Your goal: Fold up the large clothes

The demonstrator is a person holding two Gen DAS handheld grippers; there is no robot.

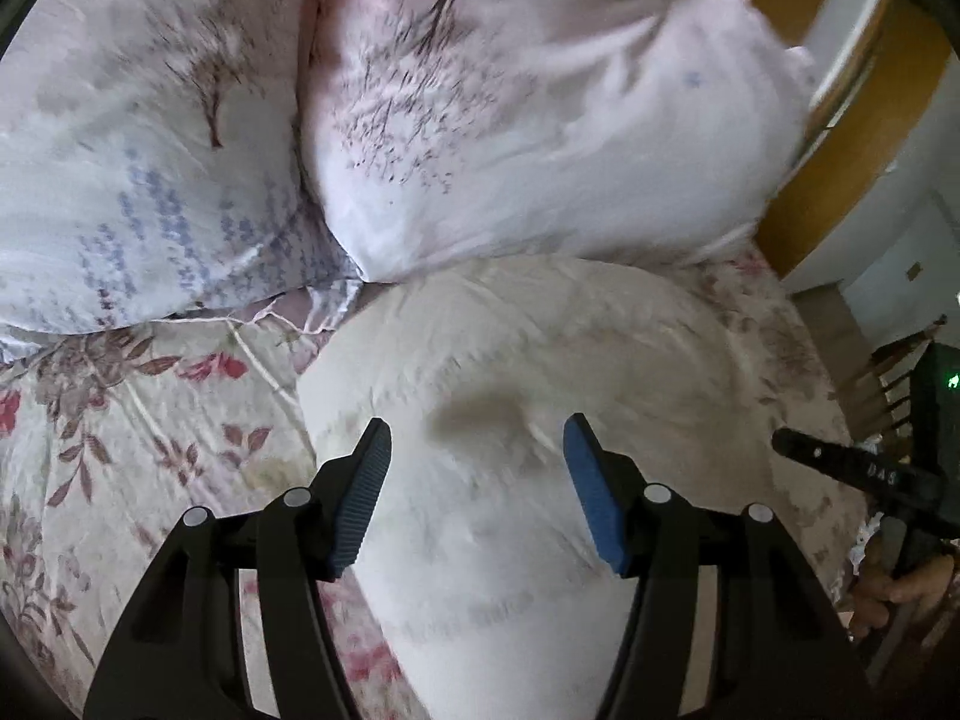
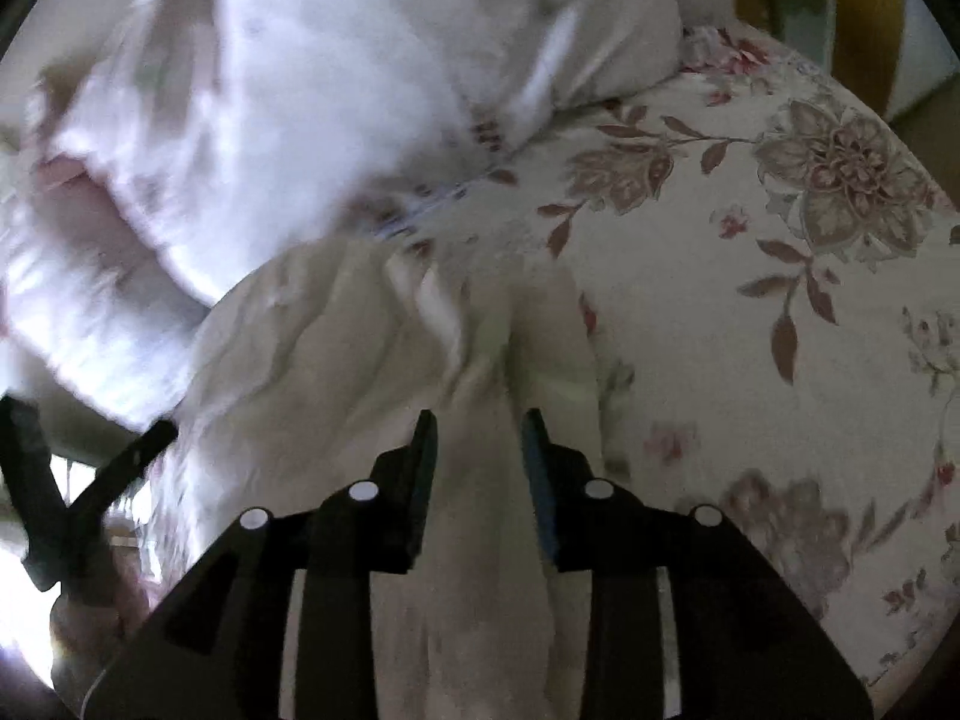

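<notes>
Where cloth bunches — two pillows [image 1: 420,120]

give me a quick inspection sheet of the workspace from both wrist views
surface: bed with floral sheet, pink and brown flowers.
job's things: cream garment lying on the sheet, bunched into folds under the right claw.
clutter: two floral pillows at the head of the bed.
grippers: left claw open above the garment, nothing held; right claw partly open, cloth between the pads, no clear grip.
cables: nothing seen.
surroundings: wooden headboard, pale wall; motion blur in both views.
</notes>
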